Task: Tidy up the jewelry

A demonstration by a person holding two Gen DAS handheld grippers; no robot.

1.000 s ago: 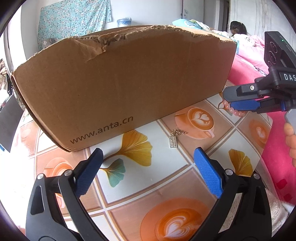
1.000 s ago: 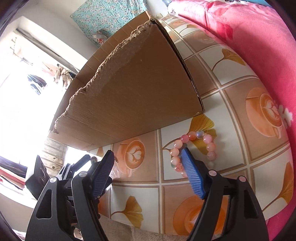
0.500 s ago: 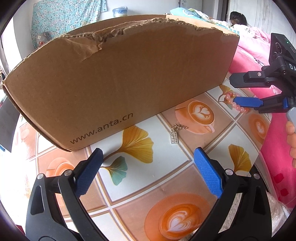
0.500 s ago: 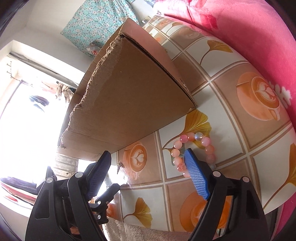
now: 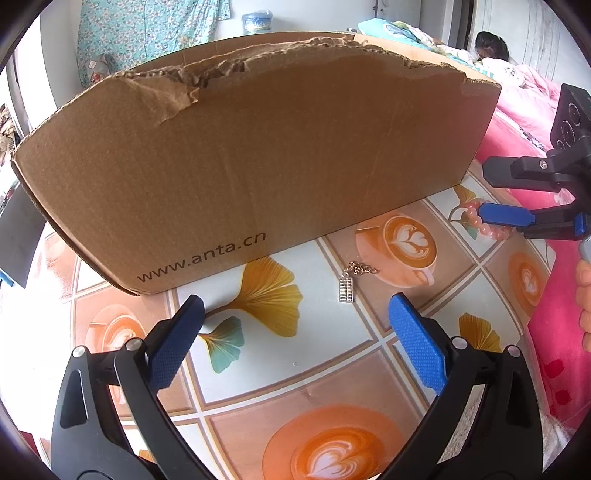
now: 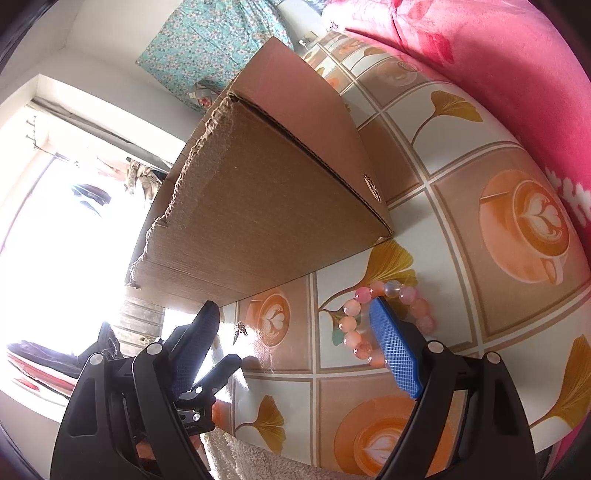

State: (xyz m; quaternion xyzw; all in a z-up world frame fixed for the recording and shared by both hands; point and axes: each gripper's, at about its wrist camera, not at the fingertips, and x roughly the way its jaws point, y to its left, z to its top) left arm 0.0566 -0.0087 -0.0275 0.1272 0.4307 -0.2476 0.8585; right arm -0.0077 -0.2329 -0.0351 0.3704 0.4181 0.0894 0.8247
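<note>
I am working over a table (image 5: 295,354) covered in a glossy cloth printed with latte cups and ginkgo leaves, with a big torn-edged cardboard box (image 5: 258,166) marked www.anta.cn standing across it ahead of my left gripper (image 5: 295,317). Behind the box I see a floral curtain (image 5: 147,33) on a pale wall, and off to the right a pink blanket (image 6: 498,55) beside the table. The box's inside is hidden from both cameras, and through the right wrist camera the window side is washed out to white, so I cannot make out what lies there. My left gripper stands wide with nothing between its blue pads; a small silver charm on a short chain (image 5: 347,286) lies on the cloth just ahead of it, nearer the right-hand pad, clear of both. My right gripper (image 6: 291,314) is also spread wide, empty. A pink bead bracelet (image 6: 369,314) lies flat on the cloth near the box's corner, and the gripper's right-hand pad (image 6: 395,350) sits inside the ring of beads or over it; I cannot tell whether it touches.
</note>
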